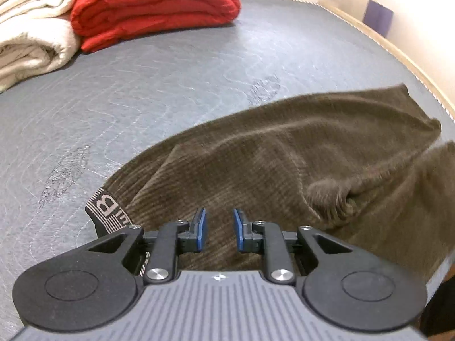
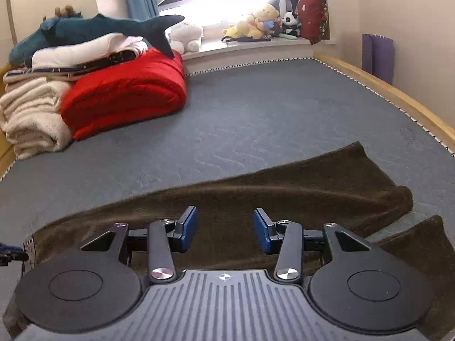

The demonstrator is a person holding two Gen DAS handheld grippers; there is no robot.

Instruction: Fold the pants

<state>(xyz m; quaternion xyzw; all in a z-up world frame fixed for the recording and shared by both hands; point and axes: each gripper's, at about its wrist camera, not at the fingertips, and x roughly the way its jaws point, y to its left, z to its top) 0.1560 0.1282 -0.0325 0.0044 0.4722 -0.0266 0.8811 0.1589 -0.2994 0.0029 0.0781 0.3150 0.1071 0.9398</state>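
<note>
A bedroom with pale walls holds a bed whose grey quilted mattress (image 2: 256, 108) fills most of both views, edged by a light wooden frame (image 2: 398, 93) on the right. At the far left of the mattress sits a folded red blanket (image 2: 128, 93) beside a stack of cream blankets (image 2: 31, 119), with a blue plush shark (image 2: 85, 28) lying on top of the pile. A bright window lies beyond, its sill lined with soft toys (image 2: 261, 22), and a purple bag (image 2: 376, 54) stands against the right wall. The brown corduroy pants (image 1: 284, 147) lie spread across the near part of the mattress, the legs running off to the right with a gap between them at the far end; a patterned waistband (image 1: 105, 207) shows at the left end. The left gripper (image 1: 219, 228) hangs over the waist end of the pants, its blue-padded fingers (image 1: 201, 227) apart with only a narrow gap and no cloth pinched between them. The right gripper (image 2: 224, 228) hovers over the pants further along, its fingers (image 2: 189, 227) spread wider and holding nothing.
</note>
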